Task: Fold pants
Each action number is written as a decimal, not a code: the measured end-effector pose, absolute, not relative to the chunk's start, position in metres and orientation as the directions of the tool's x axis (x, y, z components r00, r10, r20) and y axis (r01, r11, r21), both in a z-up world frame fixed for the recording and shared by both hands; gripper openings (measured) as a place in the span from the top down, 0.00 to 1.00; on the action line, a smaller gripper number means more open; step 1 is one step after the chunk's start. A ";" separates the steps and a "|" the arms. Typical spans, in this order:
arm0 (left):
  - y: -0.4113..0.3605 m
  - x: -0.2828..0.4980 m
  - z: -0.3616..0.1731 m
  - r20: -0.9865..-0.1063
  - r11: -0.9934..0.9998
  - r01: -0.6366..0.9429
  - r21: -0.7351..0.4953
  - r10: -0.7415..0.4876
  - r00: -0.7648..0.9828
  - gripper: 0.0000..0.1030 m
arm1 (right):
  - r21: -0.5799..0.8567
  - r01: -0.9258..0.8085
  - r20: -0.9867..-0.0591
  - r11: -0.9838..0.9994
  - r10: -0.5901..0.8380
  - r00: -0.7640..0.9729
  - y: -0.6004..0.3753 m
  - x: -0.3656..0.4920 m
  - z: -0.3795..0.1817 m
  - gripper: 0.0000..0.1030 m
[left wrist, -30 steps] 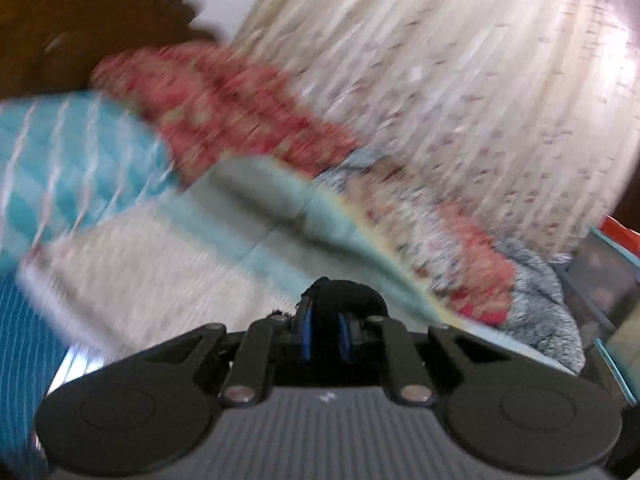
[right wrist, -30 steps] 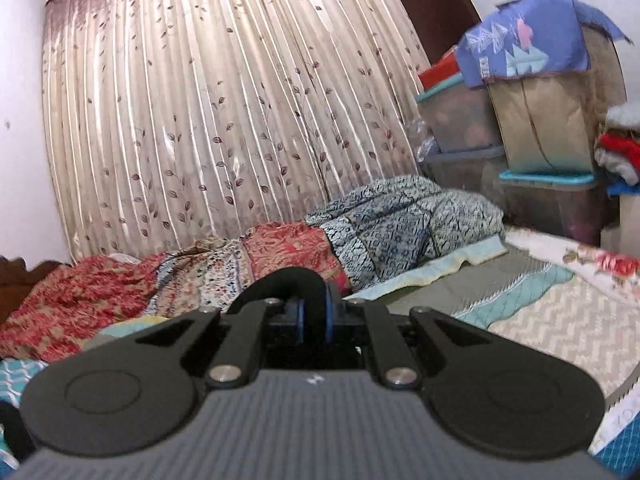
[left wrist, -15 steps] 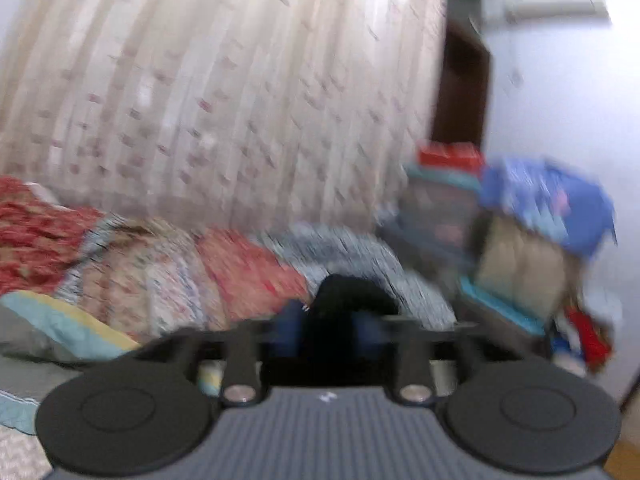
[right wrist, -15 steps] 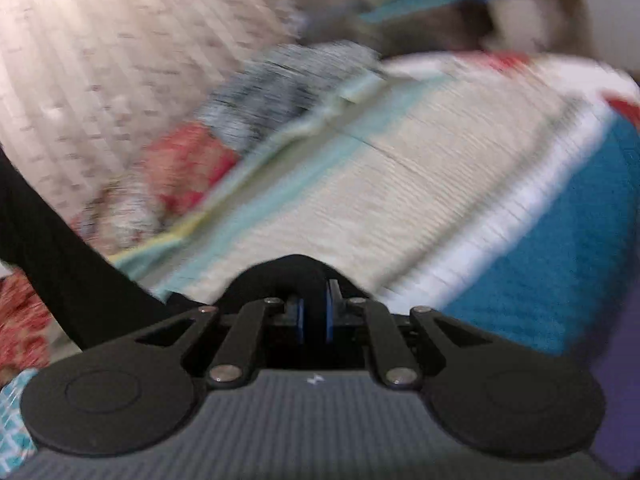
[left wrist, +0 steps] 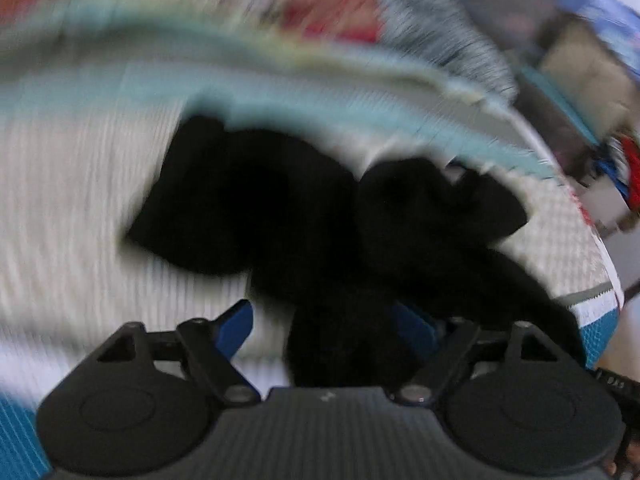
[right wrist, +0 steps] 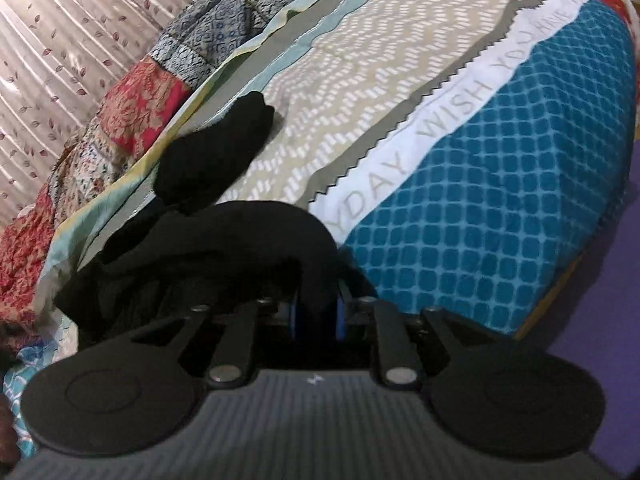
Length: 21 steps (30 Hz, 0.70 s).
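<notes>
Black pants (left wrist: 280,216) lie crumpled on the bed's patterned cover (left wrist: 72,208); the left wrist view is blurred. My left gripper (left wrist: 332,324) is open, its blue fingers (left wrist: 236,324) spread wide with black cloth lying loosely between them. In the right wrist view the pants (right wrist: 216,160) stretch from the bed's middle to my right gripper (right wrist: 316,312), which is shut on a fold of the black cloth just off the bed's near side.
A bedcover (right wrist: 492,184) with teal grid, white lettered band and beige zigzag covers the bed. Patterned red and blue-grey blankets (right wrist: 160,80) pile along the far side by a curtain (right wrist: 52,36). Storage boxes (left wrist: 580,64) stand at the upper right.
Both grippers swung down from facing the room to the bed. The left gripper opened and let go of the pants, which dropped onto the cover. The right stays shut on the cloth.
</notes>
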<state>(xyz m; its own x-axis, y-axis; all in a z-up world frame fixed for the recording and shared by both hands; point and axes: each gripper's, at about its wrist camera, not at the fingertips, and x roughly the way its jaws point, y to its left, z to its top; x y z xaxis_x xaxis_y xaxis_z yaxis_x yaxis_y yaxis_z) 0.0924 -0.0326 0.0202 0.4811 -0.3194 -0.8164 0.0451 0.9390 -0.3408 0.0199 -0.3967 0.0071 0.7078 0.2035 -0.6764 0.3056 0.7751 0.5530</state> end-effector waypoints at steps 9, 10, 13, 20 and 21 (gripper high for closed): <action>0.004 0.089 0.010 -0.719 0.842 0.047 -0.538 -0.487 0.496 0.87 | 0.742 0.083 -0.570 0.665 0.560 0.602 -0.355 0.046 0.028 0.84; 0.021 0.087 0.028 -0.685 0.836 0.049 -0.547 -0.480 0.548 0.88 | 0.767 0.050 -0.548 0.640 0.611 0.572 -0.340 0.050 0.030 0.84; 0.088 0.077 0.084 -0.568 0.797 0.013 -0.604 -0.442 0.695 0.88 | 0.860 -0.045 -0.436 0.509 0.778 0.452 -0.291 0.062 0.033 0.84; 0.188 0.033 0.164 -0.484 0.911 -0.185 -0.368 -0.018 0.875 0.62 | 0.831 -0.358 -0.369 0.427 0.903 0.220 -0.118 0.079 0.068 0.41; 0.194 0.027 0.159 -0.508 0.925 -0.212 -0.317 0.023 0.861 0.56 | 0.817 -0.371 -0.393 0.440 0.898 0.198 -0.104 0.081 0.061 0.40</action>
